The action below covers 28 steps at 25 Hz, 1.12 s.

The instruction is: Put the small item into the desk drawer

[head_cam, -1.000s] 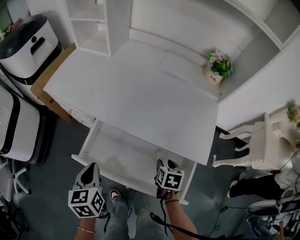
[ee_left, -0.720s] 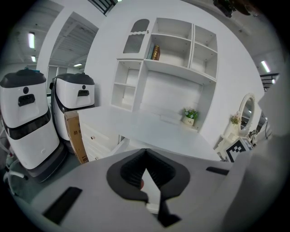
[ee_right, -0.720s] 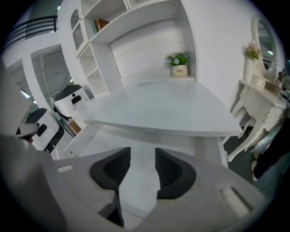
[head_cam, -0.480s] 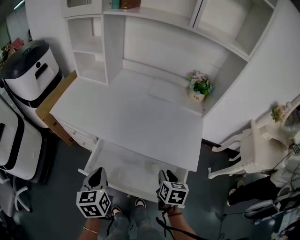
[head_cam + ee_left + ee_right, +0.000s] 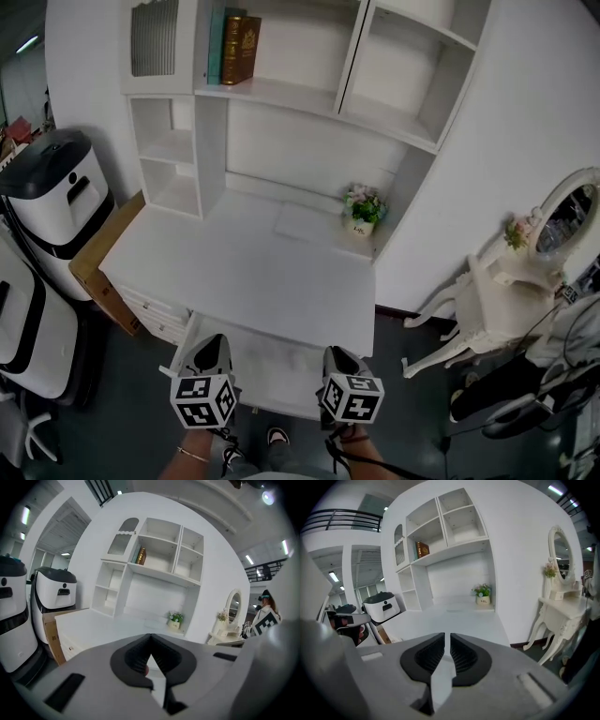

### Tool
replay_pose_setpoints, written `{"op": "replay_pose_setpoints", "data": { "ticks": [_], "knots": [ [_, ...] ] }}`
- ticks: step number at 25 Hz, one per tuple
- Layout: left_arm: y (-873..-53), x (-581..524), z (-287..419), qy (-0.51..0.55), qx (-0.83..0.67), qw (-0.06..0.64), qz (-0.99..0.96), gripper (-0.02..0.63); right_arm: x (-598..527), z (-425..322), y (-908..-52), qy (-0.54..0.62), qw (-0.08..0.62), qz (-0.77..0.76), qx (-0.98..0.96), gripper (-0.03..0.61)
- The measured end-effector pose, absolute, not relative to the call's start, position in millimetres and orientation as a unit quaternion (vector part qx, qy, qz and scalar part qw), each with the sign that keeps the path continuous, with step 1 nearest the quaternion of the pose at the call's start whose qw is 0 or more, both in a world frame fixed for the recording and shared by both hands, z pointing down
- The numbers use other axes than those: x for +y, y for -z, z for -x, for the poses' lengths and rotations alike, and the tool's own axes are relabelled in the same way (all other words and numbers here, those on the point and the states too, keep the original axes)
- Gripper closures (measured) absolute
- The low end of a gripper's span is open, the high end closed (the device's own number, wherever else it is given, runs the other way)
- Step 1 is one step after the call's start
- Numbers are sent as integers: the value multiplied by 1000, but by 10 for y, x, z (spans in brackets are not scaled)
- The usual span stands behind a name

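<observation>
The white desk (image 5: 244, 272) has its drawer (image 5: 272, 364) pulled open at the front, and nothing shows on the drawer's floor. A small potted plant (image 5: 363, 210) stands at the back right of the desk top, and it also shows far ahead of both grippers as the plant (image 5: 176, 619) and the plant (image 5: 483, 594). My left gripper (image 5: 214, 345) hovers over the drawer's front left, its tips touching (image 5: 150, 637). A pinkish speck sits deep between its pads, and I cannot tell what it is. My right gripper (image 5: 340, 356) is over the drawer's front right. Its jaws (image 5: 447, 637) have just been closing to a thin slit with nothing between them.
Hutch shelves with books (image 5: 234, 42) rise behind the desk. Two white-and-black machines (image 5: 56, 192) and a cardboard box (image 5: 98, 267) stand at the left. A white dressing table with a mirror (image 5: 525, 272) is at the right. The person's feet show below the drawer.
Both grippers have risen from the drawer's front edge. The head view has tilted up, so the hutch shelves and the mirror have come into sight.
</observation>
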<state>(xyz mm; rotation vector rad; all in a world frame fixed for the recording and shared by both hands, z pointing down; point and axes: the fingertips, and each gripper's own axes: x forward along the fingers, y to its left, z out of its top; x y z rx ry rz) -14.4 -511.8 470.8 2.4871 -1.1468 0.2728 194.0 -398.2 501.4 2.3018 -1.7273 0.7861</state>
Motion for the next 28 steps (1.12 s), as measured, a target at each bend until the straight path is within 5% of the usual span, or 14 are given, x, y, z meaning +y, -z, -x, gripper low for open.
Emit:
{"op": "replay_pose_setpoints", "data": {
  "ticks": [10,28],
  "knots": [
    [-4269,-5244,-75,-60,-377,162,-910,617,-3620,-2266,-4315,-194,31,-820,-538,537],
    [-4185,-5227,-339,-74,-343,140,-926,617,-3357,-2399,-4294,-185,19,-848,-497,540]
  ]
}}
